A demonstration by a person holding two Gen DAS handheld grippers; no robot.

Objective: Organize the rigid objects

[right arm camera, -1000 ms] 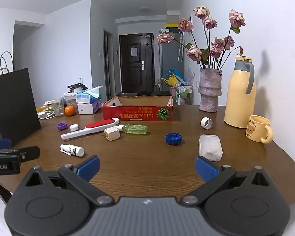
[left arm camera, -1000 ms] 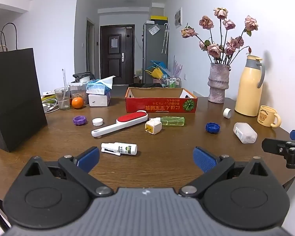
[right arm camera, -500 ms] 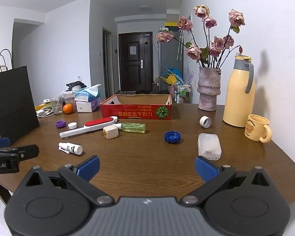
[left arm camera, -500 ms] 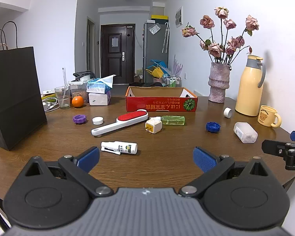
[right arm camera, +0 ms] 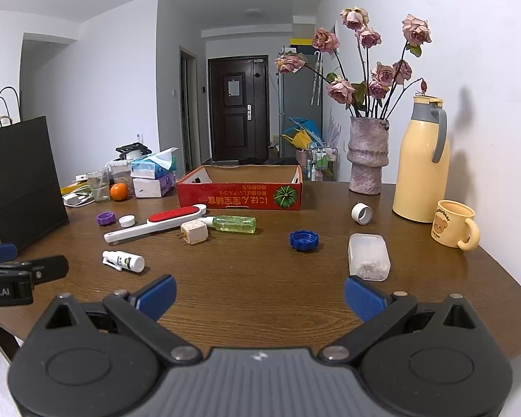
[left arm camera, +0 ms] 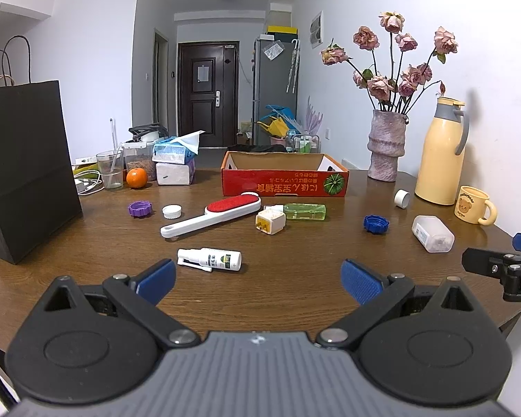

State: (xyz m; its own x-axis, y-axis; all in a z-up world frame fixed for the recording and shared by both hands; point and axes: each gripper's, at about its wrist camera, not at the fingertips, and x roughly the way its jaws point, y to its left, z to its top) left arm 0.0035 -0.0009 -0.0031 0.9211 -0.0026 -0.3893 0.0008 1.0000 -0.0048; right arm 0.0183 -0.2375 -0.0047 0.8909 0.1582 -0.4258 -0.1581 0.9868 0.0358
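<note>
Wooden table [left arm camera: 295,295] is holding scattered items waiting to be sorted, probably into the empty red box [left arm camera: 284,183] sitting at its far side. Both tongs, left gripper [left arm camera: 257,274] and right gripper [right arm camera: 258,293], are hovering spread wide and empty at the near edge. A lint brush [left arm camera: 212,215], clear case [right arm camera: 368,256], spray bottle [left arm camera: 210,259] and blue cap [right arm camera: 304,240] are lying loose between

- Red box [left arm camera: 284,184] with a green pumpkin print, ahead of the claw.
- Blue cap [right arm camera: 304,240].
- Purple cap [left arm camera: 140,208].
- Brown wood-grain bench [left arm camera: 295,278].
</note>
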